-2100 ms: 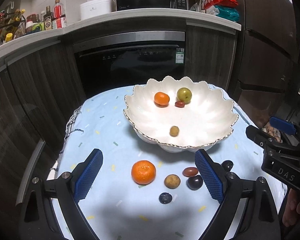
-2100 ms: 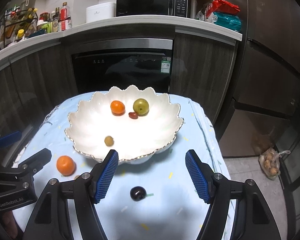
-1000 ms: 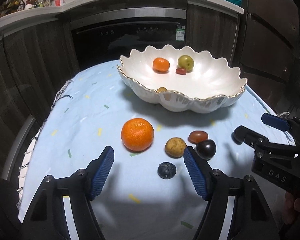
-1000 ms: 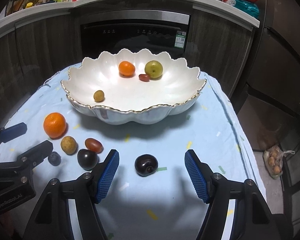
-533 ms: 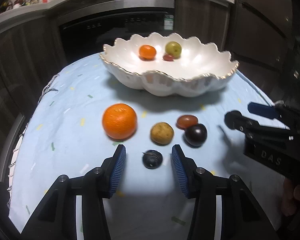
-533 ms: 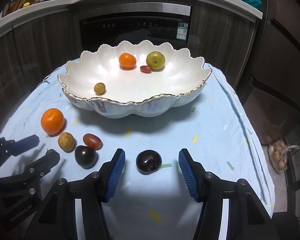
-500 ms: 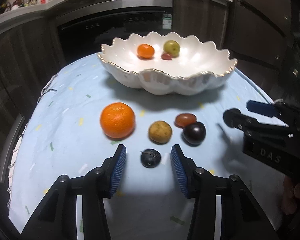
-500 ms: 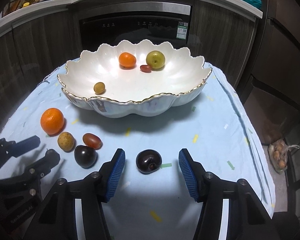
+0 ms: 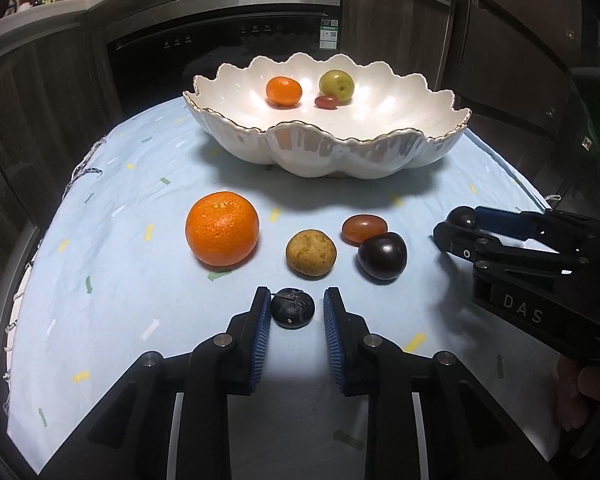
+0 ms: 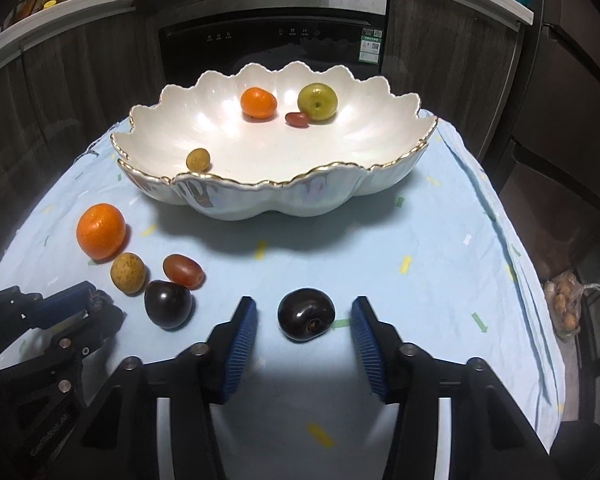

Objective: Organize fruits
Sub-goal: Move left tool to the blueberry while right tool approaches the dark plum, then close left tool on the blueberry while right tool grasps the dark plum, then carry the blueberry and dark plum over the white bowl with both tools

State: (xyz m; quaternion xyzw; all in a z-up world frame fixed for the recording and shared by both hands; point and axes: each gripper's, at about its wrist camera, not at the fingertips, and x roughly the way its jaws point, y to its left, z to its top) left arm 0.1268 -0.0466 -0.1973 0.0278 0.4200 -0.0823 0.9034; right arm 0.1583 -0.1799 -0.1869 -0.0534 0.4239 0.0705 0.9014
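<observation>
Left wrist view: my left hand-held gripper sits low on the blue cloth-covered counter, its jaws drawn narrow around a small dark blueberry; the left pad is at the berry's edge, while a sliver of gap shows on the right, so I cannot tell whether it is truly gripped. Just beyond it lie a tan longan, a dark plum to its right and a reddish grape tomato touching the plum's far side, with a large orange further left. The white scalloped bowl stands at the far side and holds a small orange, a green fruit and a small red tomato. My right hand-held gripper shows at the right edge, side-on. Right wrist view: my right hand-held gripper is spread wide, with a dark cherry lying on the cloth between the blue pads, touching neither. To the left are the plum, grape tomato, longan and orange; my left hand-held gripper enters from the near left. The bowl beyond also carries a small longan near its left rim, apart from the other three fruits at its far side.
</observation>
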